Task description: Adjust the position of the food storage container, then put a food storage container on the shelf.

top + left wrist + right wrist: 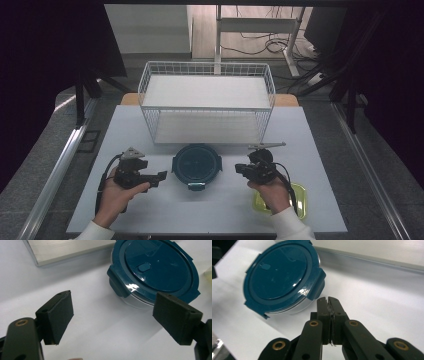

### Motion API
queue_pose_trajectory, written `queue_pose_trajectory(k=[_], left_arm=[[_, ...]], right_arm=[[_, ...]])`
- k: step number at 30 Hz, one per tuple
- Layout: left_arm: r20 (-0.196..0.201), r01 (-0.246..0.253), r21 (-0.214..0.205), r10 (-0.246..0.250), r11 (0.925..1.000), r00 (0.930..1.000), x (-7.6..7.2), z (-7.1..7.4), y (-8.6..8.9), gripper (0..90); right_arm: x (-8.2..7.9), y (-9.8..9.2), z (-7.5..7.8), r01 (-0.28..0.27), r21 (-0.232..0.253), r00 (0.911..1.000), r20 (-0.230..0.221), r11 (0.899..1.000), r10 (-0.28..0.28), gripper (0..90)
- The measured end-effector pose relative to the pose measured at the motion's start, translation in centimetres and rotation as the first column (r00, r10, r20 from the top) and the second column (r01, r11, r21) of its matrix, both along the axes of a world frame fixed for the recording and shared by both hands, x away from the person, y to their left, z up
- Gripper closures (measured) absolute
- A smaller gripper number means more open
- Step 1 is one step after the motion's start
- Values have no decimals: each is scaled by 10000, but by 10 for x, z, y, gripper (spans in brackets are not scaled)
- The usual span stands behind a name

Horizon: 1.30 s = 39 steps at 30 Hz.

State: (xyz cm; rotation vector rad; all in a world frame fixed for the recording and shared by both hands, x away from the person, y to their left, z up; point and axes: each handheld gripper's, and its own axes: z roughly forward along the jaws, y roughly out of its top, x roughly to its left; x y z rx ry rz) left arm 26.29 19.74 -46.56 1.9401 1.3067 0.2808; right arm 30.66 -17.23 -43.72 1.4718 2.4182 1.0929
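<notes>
From the high view, a round container [196, 165] with a dark blue snap-on lid sits on the white table [150, 210], just in front of a white wire basket [207, 100] and midway between the two hands. The left gripper [159, 178] is held low to the container's left, its jaws pointing at the lid's rim. The right gripper [240, 169] is on the container's right, also aimed inward, so the two flank it, probably so that one can steady it while the other works a latch. Behind the right hand [272, 192], on the side away from the container, lies a yellow-green lid or tray [299, 197], partly hidden. A thin metal tool [267, 145] rests beyond the right gripper, between the container and the basket's right corner.

In the left gripper view, the jaws stand wide apart with nothing between them. The container [155, 272] lies ahead, nearer the right-hand jaw, with one of its side latches [117, 283] facing the gripper. All latches that show look folded down. This spread would suit bracing the container.

In the right gripper view, the jaws are pressed together and hold nothing, their tips just short of the container [282, 277], near another folded latch [318, 286]. A closed tip like this may be meant to poke or lift that latch.
</notes>
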Motion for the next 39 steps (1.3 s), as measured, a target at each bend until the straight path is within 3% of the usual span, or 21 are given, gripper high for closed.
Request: queue_pose_trajectory(k=[4,9,14,18,27,34,39], left_arm=[[73,50,-69,-49,10000,10000,-1,2,1,166],[112,-2,-158,4,9999,9999,-2,4,0,160],[81,-93,-333,96,9994,9999,-1,5,-1,143],[9,-88,-406,88,9991,10000,-1,4,0,135],[-456,-150,-1124,99,9936,9989,11,5,0,80],[-992,-157,-1859,-29,9825,9951,25,1,-3,55],[-1371,-181,-2187,-124,9756,9905,37,-6,-5,55]], right_arm=[[-1,-7,2,-60,394,10000,8,9992,60,753],[-3,-12,7,86,608,9994,343,9981,-107,369],[-4,-14,10,-231,1064,9992,359,9941,194,242],[-4,-14,10,-251,1268,9993,319,9916,212,208],[4,-4,11,-143,1686,9999,4,9856,144,157],[10,14,7,28,2187,9978,-655,9758,118,131],[21,23,-1,293,2140,9945,-1042,9764,-70,131]])
